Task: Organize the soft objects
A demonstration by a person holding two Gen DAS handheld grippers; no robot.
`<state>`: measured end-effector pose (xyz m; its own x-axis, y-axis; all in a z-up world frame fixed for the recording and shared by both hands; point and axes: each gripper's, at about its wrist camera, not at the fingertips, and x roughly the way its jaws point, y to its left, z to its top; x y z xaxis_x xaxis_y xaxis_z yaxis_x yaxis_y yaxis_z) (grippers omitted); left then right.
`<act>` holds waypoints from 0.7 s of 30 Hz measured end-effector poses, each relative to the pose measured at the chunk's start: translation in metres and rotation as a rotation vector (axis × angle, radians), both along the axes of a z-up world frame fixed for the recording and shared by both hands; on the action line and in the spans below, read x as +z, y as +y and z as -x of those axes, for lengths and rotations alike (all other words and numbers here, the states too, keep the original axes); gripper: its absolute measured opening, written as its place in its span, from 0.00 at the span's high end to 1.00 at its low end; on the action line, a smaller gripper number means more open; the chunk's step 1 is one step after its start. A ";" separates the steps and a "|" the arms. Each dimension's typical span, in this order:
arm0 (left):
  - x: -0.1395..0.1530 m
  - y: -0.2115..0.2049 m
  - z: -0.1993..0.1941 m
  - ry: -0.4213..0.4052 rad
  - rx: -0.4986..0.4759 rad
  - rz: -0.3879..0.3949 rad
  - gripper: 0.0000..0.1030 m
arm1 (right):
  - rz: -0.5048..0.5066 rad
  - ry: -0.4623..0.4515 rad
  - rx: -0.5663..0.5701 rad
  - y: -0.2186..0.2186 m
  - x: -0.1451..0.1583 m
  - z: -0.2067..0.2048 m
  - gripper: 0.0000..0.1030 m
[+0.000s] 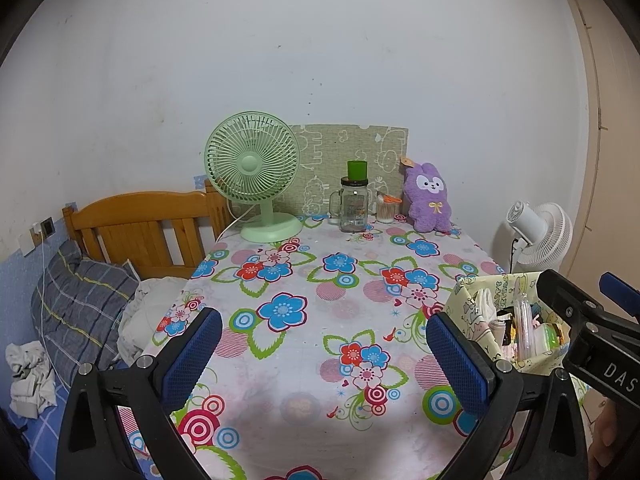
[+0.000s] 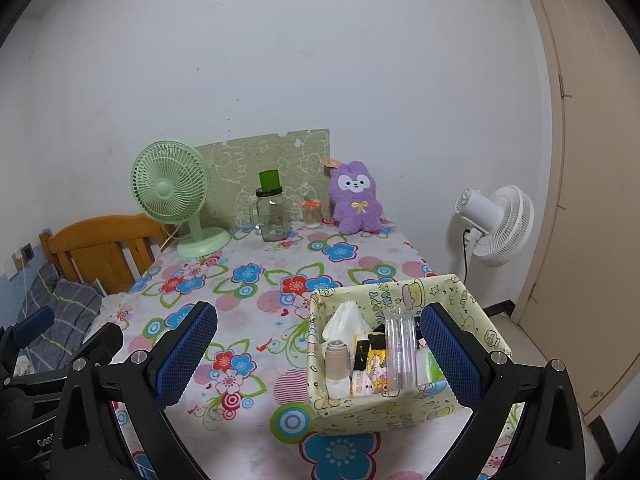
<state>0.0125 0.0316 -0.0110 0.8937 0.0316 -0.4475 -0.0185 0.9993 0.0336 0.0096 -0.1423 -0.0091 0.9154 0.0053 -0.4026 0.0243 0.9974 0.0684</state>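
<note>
Plush: one fuzzy purple bunny-shaped plush toy [image 1: 428, 198] with a white face and a yellow bow, sitting upright at the far right end of the table, leaning back on the green cartoon-print board [image 1: 352, 156].
Plush vs grippers: well apart from both — way out ahead, across the whole flowery tablecloth [image 1: 304, 320].
Left gripper: the left gripper [image 1: 324, 354] with blue mesh pads is spread wide, nothing between the fingers, just tablecloth under it.
Right gripper: the right gripper [image 2: 320, 354] is the same, gaping wide and holding nothing; its right finger sits over the pale yellow cartoon-print fabric box [image 2: 384, 412], can't tell if it's touching.
Box: one, near right corner of the table, stuffed with small stuff — white tissue, a clear tube, little packets, too jumbled to count.
Fans: two; a mint green desk fan [image 1: 254, 176] on the table at far left, and a white fan [image 2: 496, 224] off the table by the wall.
Jars: one clear glass handled jar [image 1: 353, 208] with a green cup on top, plus one small jar of cotton swabs [image 1: 386, 210] between it and the plush.
Bed: wooden headboard [image 1: 140, 228] and one grey plaid pillow [image 1: 80, 300] to the left.
</note>
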 end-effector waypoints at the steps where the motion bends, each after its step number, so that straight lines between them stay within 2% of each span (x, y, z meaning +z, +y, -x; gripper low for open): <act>1: 0.000 0.000 0.000 0.000 0.000 0.000 0.00 | 0.000 0.000 0.000 0.000 0.000 0.000 0.00; 21: 0.000 0.000 0.000 0.000 -0.001 0.000 0.00 | -0.004 -0.001 -0.008 -0.005 -0.001 0.001 0.00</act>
